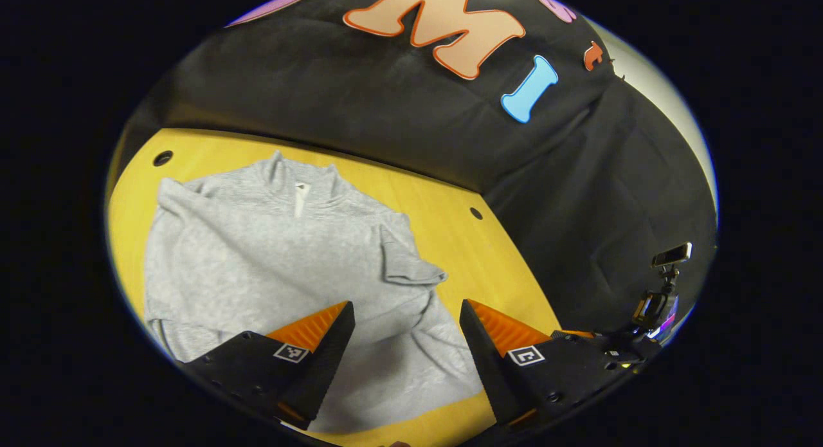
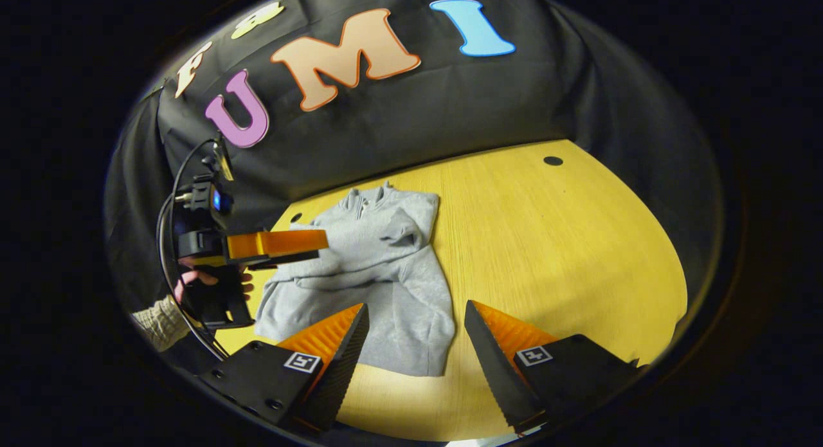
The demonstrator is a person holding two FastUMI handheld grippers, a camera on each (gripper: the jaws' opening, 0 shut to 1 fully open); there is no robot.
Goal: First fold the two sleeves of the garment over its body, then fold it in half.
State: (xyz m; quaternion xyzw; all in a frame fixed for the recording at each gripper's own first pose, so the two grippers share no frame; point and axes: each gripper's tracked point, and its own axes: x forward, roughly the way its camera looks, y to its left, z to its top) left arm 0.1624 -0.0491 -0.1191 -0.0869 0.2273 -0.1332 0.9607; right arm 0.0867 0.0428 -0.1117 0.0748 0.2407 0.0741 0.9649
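Grey garment (image 1: pixel 283 267) lying flat on the yellow wooden table (image 1: pixel 463 241), collar (image 1: pixel 302 177) toward the black cloth wall (image 1: pixel 360 106). One sleeve (image 1: pixel 405 260) already folded in over the garment's body, cuff bunched just inside the shoulder edge; lower hem rumpled on that side. In the right gripper view, same garment (image 2: pixel 379 273) seen as a narrow, creased shape, a sleeve (image 2: pixel 334 276) laid crosswise over its middle, bottom edge square and nearest the camera.

Left gripper (image 1: pixel 406 318) poised over the garment's lower half, fingers spread wide, cloth visible in the gap between them, neither fingertip pressing on fabric as far as can be told; nothing held. Again in the right gripper view, left gripper (image 2: pixel 283 244) hanging above the garment's left edge, carried by a hand (image 2: pixel 206 280) with a knitted sleeve cuff (image 2: pixel 157 321) behind it; cable (image 2: pixel 170 209) looping up from it.

Right gripper (image 2: pixel 415 325) hovering just off the garment's near hem, fingers wide apart, hem corner and bare table showing between them; empty, apart from the cloth.

Small round holes in the table beyond the garment: one (image 1: pixel 162 157) past the collar side, one (image 1: pixel 476 213) near the wall. Small camera on a stand (image 1: pixel 662 292) off the table's edge, well apart from the garment.
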